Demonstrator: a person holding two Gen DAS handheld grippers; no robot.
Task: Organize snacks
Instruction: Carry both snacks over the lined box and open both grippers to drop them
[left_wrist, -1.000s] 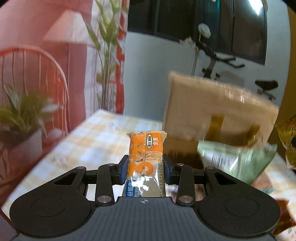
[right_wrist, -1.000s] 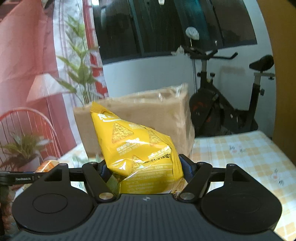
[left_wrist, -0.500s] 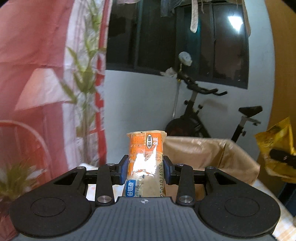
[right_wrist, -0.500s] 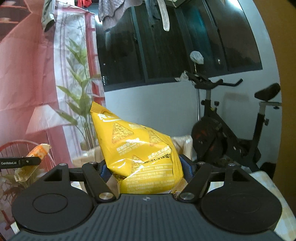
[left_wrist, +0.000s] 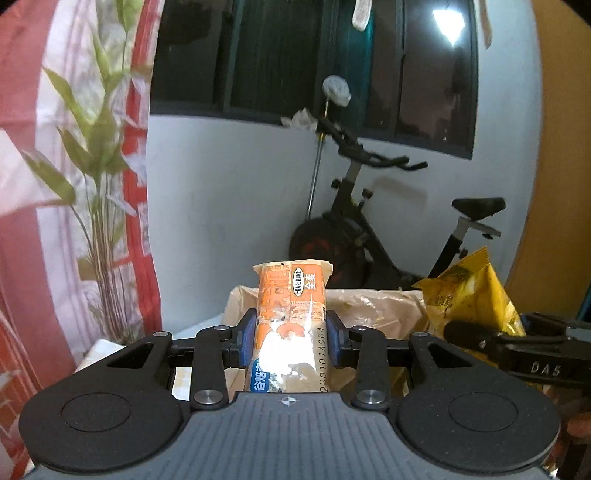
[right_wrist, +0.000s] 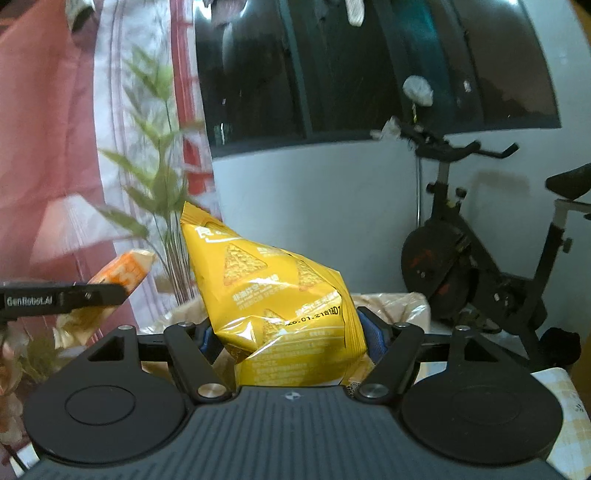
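Orange snack pack (left_wrist: 291, 325) is glossy plastic film with hard glare; yellow chip bag (right_wrist: 280, 314) is shiny crinkled foil-type film. Left gripper (left_wrist: 291, 341) body is matt black plastic (ribbed grey top, bright metal pivot pins). Brown bag (left_wrist: 373, 306) looks like creased matt paper.

Home room: exercise bike (left_wrist: 373, 236), curtain (left_wrist: 22, 221), houseplant (left_wrist: 99, 192), dark window (left_wrist: 295, 62).
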